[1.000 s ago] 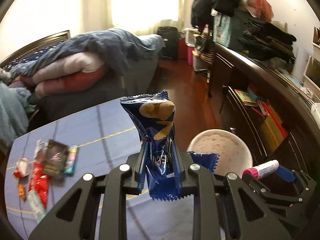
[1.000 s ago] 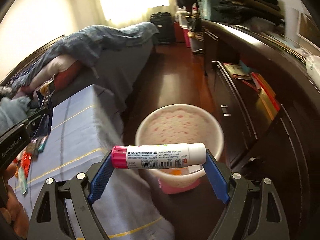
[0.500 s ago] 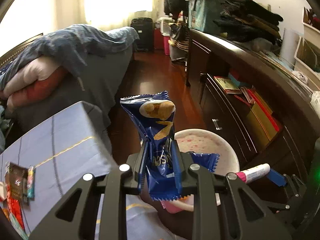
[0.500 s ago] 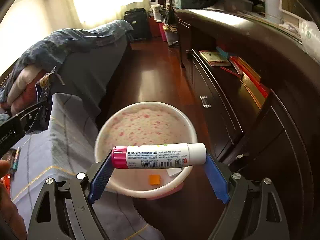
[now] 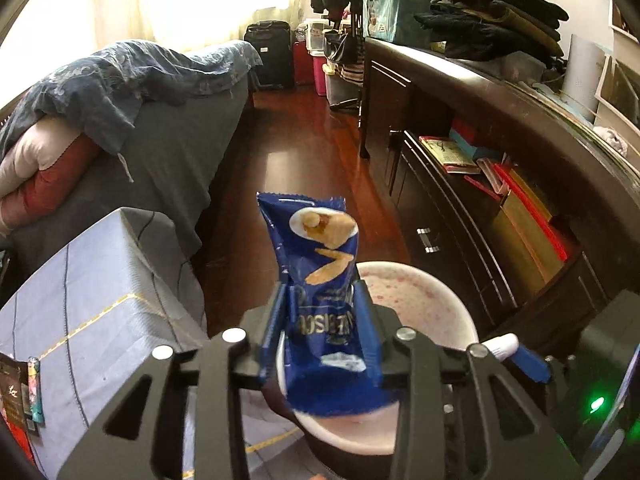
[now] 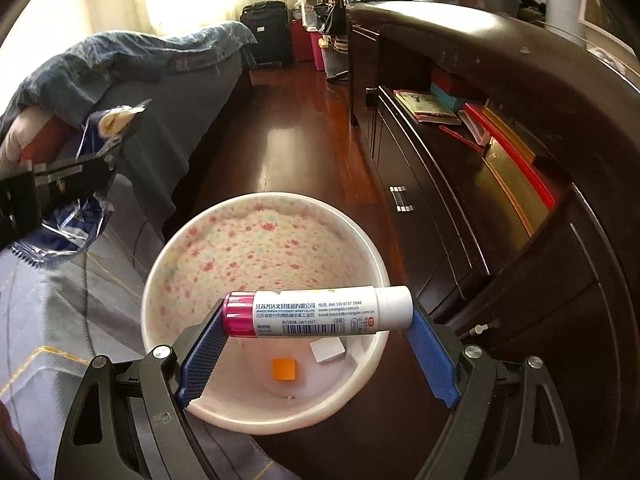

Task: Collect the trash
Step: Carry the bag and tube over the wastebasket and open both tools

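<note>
Step in hand: deposit. On the surface [image 5: 100,304], more wrappers [image 5: 20,392] remain at far left. The left tongs [image 5: 320,332] clamp a blue snack wrapper [image 5: 320,280] above the bin [image 6: 360,256]; the right tongs [image 6: 316,320] grip a glue stick [image 6: 316,312] endwise over its opening. Next move, as judged: open both. The cabinet [image 6: 500,220] stands close at right.

Home bedroom, bed [image 5: 160,92], dresser [image 5: 500,128], suitcase [image 5: 269,54]

Left gripper [image 5: 320,330]: black angular linkage arms showing silver screw heads, blue ribbed jaws. Right gripper [image 6: 318,350]: matching black frame, silver screws, blue textured jaws. Green indicator light glowing on right unit.
</note>
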`<state>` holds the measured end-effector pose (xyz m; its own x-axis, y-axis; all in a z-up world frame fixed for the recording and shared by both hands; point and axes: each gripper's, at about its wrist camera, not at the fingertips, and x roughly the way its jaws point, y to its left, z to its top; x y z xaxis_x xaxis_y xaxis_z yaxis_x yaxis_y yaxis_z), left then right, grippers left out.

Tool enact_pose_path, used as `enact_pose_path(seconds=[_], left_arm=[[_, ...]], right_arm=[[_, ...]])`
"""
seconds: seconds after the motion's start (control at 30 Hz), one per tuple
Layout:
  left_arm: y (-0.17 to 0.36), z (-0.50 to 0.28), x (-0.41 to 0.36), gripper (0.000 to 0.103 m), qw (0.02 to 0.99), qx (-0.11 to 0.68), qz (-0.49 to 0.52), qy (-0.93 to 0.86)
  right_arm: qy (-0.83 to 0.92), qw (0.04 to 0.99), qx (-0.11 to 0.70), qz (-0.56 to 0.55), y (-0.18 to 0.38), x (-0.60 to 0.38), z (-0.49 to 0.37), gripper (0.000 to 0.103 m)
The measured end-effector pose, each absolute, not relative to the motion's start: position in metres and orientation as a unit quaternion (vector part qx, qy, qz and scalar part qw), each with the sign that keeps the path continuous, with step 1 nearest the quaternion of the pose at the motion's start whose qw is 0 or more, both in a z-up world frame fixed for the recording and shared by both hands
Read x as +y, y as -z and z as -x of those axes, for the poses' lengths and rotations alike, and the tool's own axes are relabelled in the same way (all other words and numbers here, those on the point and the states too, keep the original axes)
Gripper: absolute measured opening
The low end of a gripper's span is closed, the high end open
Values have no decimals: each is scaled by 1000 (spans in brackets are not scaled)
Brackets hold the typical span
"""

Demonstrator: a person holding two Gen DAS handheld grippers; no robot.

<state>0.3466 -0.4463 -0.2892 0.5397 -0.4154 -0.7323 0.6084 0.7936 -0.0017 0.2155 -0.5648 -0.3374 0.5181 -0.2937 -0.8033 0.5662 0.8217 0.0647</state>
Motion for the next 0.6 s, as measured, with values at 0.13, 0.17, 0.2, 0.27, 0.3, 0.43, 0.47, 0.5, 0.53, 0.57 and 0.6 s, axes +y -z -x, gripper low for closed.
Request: enact_pose_path(seconds=[0.13,0.17,0.2,0.27,0.3,0.43,0.47,0.5,0.53,0.57,0.6], left_arm=[[285,-349,-448,72,869,373,-118,304],[283,-349,-446,77,871,368,-116,303],[281,-348,-445,79,874,364,-115,302],[278,-348,-441,81,878,358,-115,296],[277,-349,-439,81,878,359,-114,294],[270,-351,-424,81,881,366,-98,284],[268,-351,-418,81,882,367,-94,279],[266,-351,-414,81,883,367,-93,276],[263,-350,-407,81,886,366,-91,270],[261,-349,-399,81,889,365,-91,262],[259,-347,-392,82,891,364,-92,255]], right_arm=[[261,857,423,-136,340,-563,-220,93],[265,858,420,-132,339,-563,-218,94],[265,859,418,-133,338,-563,-217,94],[264,860,414,-139,335,-564,-214,95],[264,859,415,-141,334,-564,-214,95],[264,858,415,-150,327,-562,-209,96],[263,857,415,-152,325,-561,-207,96],[262,857,416,-155,322,-559,-204,96],[260,857,416,-157,320,-556,-202,96],[257,857,417,-159,316,-553,-200,96],[254,858,418,-159,312,-548,-197,97]])
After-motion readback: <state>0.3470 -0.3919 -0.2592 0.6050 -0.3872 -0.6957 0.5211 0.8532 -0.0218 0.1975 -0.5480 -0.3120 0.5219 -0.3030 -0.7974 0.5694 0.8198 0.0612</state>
